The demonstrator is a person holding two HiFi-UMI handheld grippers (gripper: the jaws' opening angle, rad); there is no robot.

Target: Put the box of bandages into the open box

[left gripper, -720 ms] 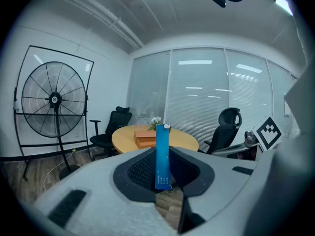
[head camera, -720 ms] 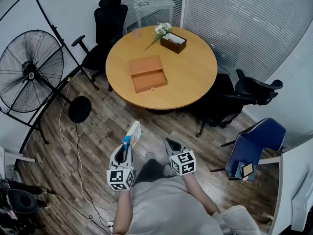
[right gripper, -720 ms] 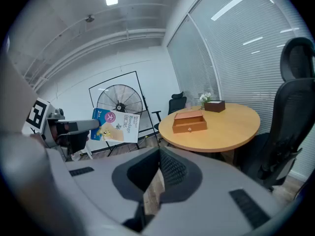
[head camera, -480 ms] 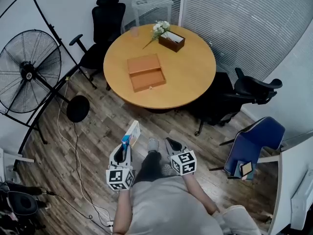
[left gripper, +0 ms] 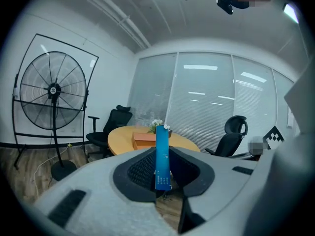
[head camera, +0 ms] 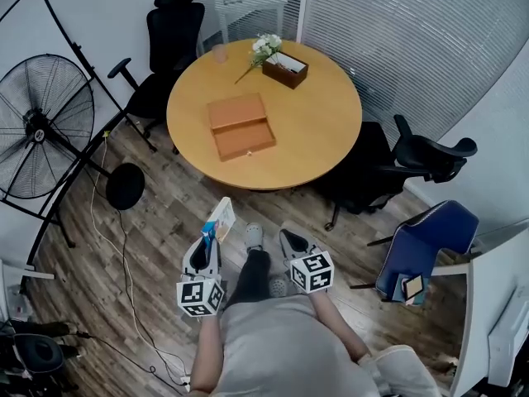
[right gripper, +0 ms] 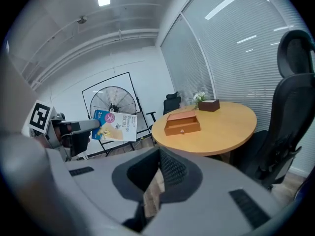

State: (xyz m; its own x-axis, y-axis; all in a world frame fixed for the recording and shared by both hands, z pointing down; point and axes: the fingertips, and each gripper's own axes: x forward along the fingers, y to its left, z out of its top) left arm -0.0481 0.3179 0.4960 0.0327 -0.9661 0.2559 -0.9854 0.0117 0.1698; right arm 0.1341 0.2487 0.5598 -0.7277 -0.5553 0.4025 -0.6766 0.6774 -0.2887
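We stand on the wood floor short of the round table, and the strip of floor between us and its near rim lies open. To the left that strip is bounded by the fan with its round black base and a cable trailing over the boards. To the right it is bounded by a black office chair pushed against the table and a blue chair nearer to us. The open box sits left of the table's centre, back from the near rim, with bare top to its right. A dark tray with flowers stands well apart from it, near the far rim. The left gripper is clenched on the lower end of the box of bandages. Its fingers press the two broad faces, so the box stands upright in the air over the floor, well short of the table. The right gripper hangs beside it, its tips brought together with nothing between them and only floor showing below. We count one table, one open box, one box of bandages, one fan, two black office chairs, the second at the table's far left, one blue chair and two grippers.
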